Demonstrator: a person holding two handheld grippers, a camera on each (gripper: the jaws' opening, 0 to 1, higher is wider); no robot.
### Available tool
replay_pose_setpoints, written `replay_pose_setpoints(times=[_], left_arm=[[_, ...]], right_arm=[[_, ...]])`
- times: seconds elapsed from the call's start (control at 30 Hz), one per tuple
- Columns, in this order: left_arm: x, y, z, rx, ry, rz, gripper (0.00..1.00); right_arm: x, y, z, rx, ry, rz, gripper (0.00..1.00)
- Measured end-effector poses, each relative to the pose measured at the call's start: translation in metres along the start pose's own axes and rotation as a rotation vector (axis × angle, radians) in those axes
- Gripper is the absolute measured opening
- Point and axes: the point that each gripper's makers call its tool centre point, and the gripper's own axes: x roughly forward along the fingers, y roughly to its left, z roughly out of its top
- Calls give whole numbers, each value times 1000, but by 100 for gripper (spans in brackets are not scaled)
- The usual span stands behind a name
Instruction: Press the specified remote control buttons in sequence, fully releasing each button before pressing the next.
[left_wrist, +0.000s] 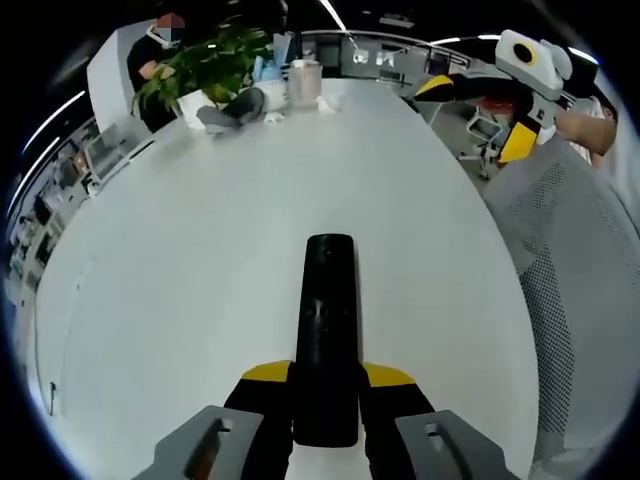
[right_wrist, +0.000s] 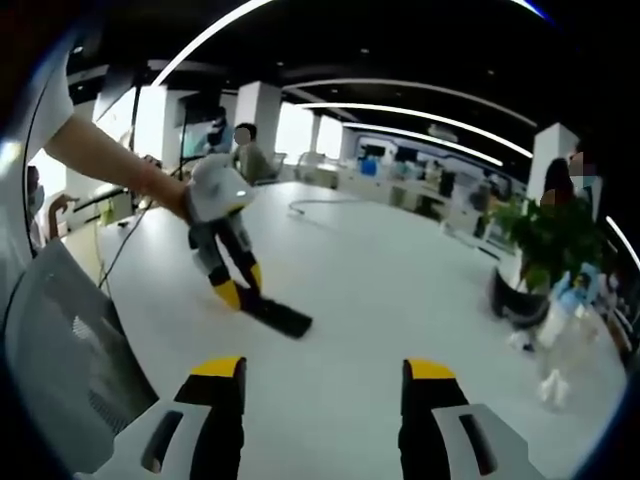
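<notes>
My left tool (left_wrist: 325, 400) was closed on the near end of the remote control (left_wrist: 326, 330), its two yellow-tipped jaws pinching the black body from either side, so the remote ran straight out ahead of that tool along the jaws' own line, its far end lying over the white surface (left_wrist: 180, 270). From the right gripper view I saw the same hold from the side: the left tool (right_wrist: 243, 293) came down at a slant from my hand and the remote (right_wrist: 280, 317) stuck out from its tips, low over the surface (right_wrist: 380, 290), though I could not tell whether its free end touched. My right tool (right_wrist: 322, 385) stood open with nothing between its jaws, well apart from the remote and aimed across it rather than along it; the remote lay ahead and to the left of it. In the left gripper view the right tool (left_wrist: 522, 140) hung off to the upper right, beyond the surface's edge and above a mesh chair back (left_wrist: 565, 260). I judged that the pressing fell to the right tool, which had to swing in toward the left and come down on the button face; the buttons were too dark to pick out.
</notes>
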Motion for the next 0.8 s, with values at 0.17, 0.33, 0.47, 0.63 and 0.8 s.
replay_pose_setpoints(times=[0.17, 0.33, 0.47, 0.63, 0.8], left_arm=[[0, -5, -1, 3, 6, 3, 25], [0, -11, -1, 8, 8, 2, 25], [0, -13, -1, 3, 7, 6, 25], [-1, -17, -1, -4, 2, 13, 25], [-1, -24, -2, -5, 3, 17, 25]], right_arm=[[0, 1, 0, -3, 1, 3, 61], [0, 1, 0, -4, 0, 7, 61], [1, 2, -1, -7, 4, 10, 60], [2, 4, -2, -14, 14, 22, 60], [3, 8, -3, -27, 25, 36, 60]])
